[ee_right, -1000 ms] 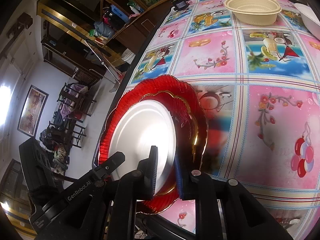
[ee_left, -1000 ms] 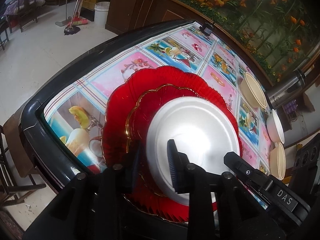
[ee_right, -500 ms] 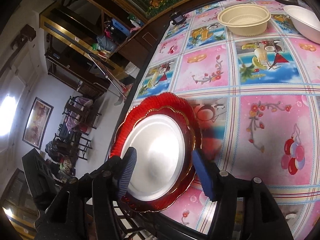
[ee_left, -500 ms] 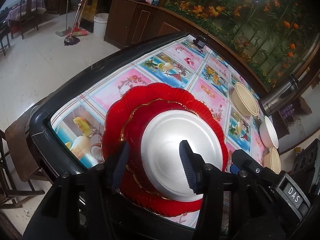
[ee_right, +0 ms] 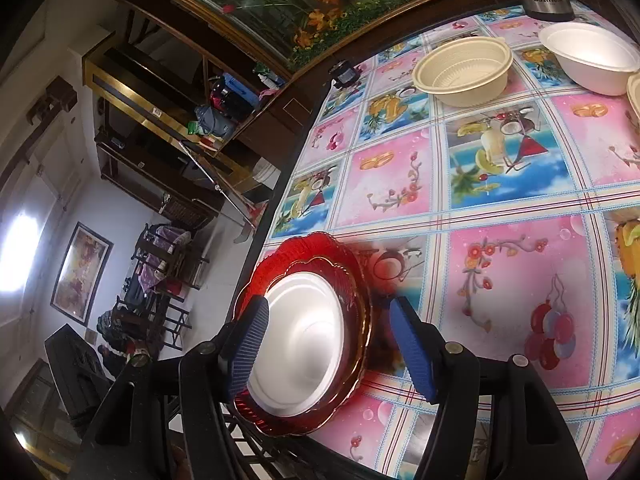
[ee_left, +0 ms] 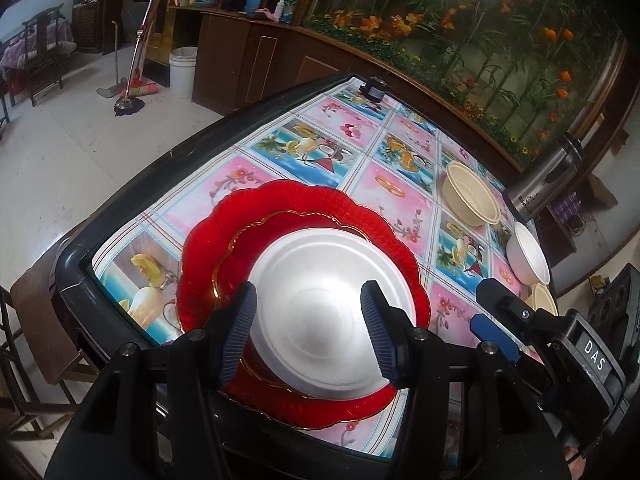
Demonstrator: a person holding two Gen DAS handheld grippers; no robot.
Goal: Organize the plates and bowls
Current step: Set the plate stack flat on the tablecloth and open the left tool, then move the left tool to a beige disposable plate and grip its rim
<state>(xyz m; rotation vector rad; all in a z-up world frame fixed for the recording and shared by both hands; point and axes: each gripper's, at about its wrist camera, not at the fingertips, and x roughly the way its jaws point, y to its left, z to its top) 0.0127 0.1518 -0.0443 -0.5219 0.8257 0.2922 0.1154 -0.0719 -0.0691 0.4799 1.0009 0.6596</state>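
White plate (ee_left: 320,316) stacked on two scalloped red plates (ee_left: 280,216) at table's (ee_left: 120,184) near corner, left gripper (ee_left: 308,332) released, right gripper (ee_right: 332,348) jaws opening, nothing pinched.

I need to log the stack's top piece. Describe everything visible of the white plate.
The white plate is round, matte and foam-like, with a raised rim and a faint ring pressed into its centre. It lies flat and upright on the smaller red plate, which sits on the larger red plate near the table's corner. Nothing else touches it; nothing lies on it.
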